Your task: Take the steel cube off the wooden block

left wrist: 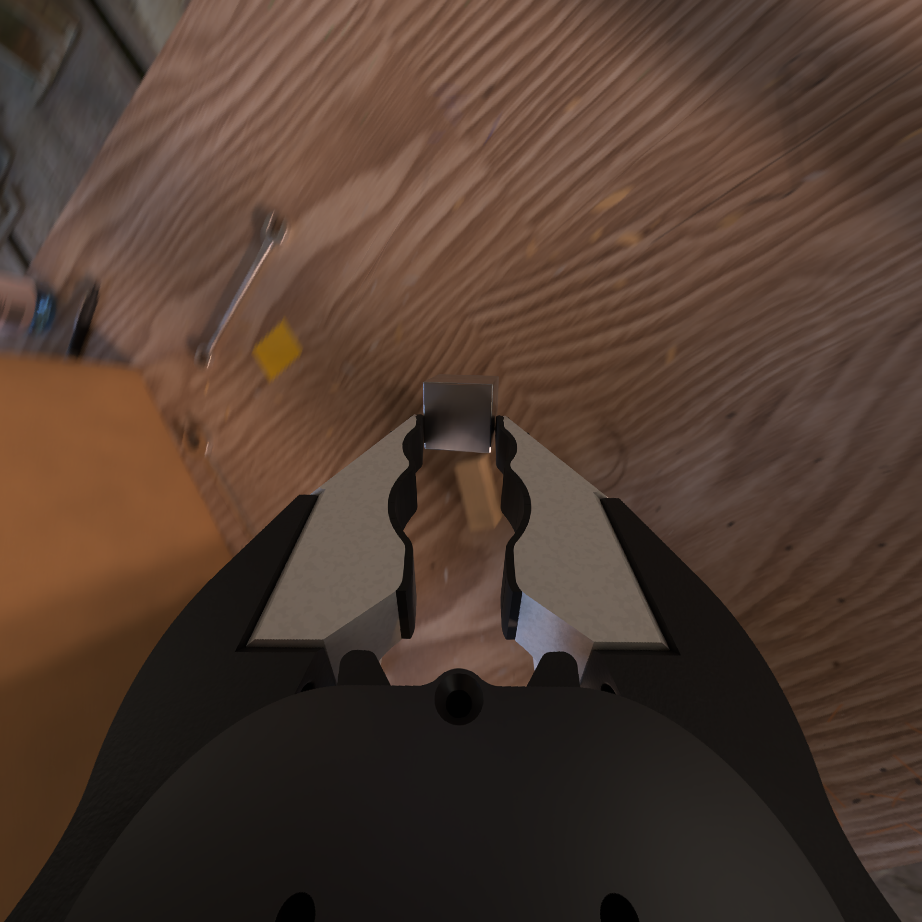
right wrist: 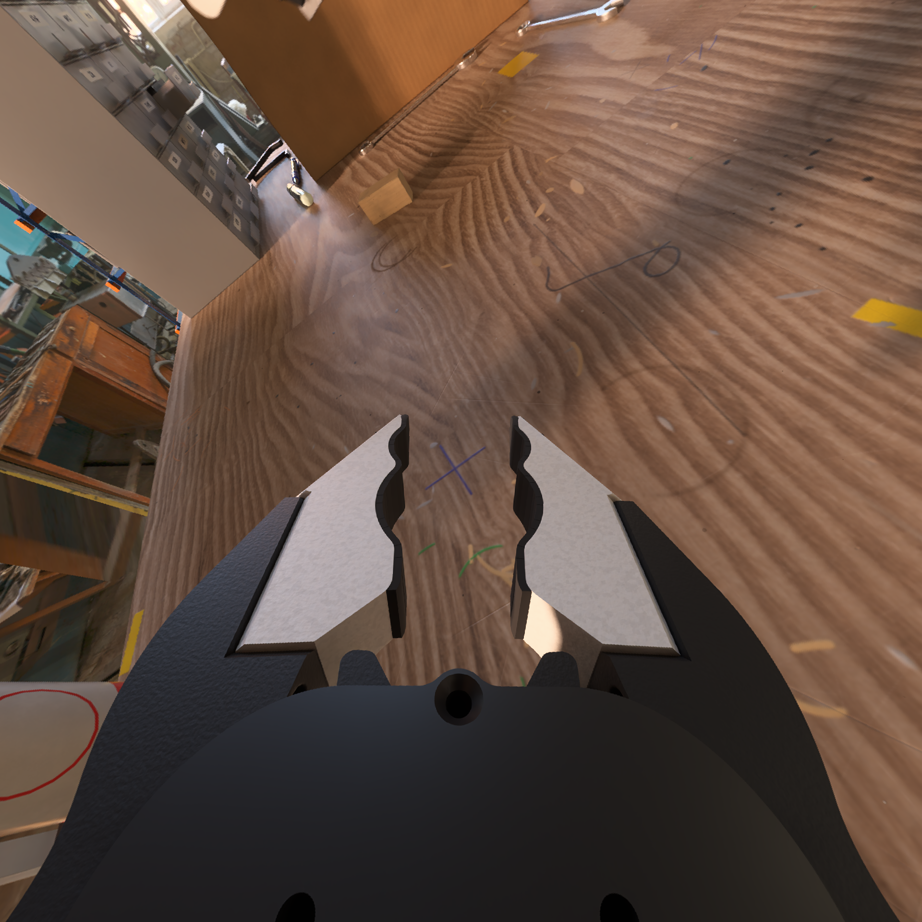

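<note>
While clamped between the scalloped black pads of the left gripper (left wrist: 459, 431), raised clear above the grained bench (left wrist: 648, 249): a smooth, square-faced steel cube (left wrist: 455, 418). Below, seen through the jaws: the pale wooden block (left wrist: 479, 494), bare on the bench. Nearby: a metal wrench (left wrist: 239, 284), yellow tape square (left wrist: 277, 349), orange cardboard box (left wrist: 90, 499). Spread and empty over a blue cross: the right gripper (right wrist: 460, 431).
</note>
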`<state>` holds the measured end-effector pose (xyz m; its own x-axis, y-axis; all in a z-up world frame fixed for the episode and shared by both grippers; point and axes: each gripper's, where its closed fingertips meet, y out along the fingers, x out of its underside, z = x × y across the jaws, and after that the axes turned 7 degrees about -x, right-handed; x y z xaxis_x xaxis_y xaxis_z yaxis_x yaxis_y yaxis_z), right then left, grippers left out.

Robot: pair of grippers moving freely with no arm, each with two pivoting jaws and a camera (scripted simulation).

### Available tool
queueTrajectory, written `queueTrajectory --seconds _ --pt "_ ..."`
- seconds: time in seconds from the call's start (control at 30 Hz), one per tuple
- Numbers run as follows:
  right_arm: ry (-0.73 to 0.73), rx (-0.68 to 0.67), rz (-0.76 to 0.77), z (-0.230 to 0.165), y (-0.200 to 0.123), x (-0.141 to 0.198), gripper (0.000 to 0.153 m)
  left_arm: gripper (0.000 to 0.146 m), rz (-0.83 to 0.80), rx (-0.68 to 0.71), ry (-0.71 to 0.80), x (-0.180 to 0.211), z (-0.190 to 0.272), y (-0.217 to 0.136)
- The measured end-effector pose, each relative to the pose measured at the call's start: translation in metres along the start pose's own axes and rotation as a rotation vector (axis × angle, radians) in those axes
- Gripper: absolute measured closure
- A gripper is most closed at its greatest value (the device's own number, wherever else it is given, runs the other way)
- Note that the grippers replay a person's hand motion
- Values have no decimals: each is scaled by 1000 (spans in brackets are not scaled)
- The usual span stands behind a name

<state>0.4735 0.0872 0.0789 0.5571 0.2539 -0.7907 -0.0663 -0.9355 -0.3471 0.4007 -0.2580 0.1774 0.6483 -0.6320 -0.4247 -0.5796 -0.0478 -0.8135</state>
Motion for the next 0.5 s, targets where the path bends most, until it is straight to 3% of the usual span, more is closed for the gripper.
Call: queueTrajectory --seconds 0.1,0.23,0.33,0.5 --pt "-7 -3 1 -3 0 -1 112 118 73 115 118 -58 38 16" --pt "-28 5 5 -8 -1 -3 112 118 103 285 291 -118 110 65" --pt "-30 6 3 -9 -1 -1 112 118 91 398 400 -141 164 100" --pt "-29 12 -9 -9 -3 4 112 118 58 438 534 -148 208 130"
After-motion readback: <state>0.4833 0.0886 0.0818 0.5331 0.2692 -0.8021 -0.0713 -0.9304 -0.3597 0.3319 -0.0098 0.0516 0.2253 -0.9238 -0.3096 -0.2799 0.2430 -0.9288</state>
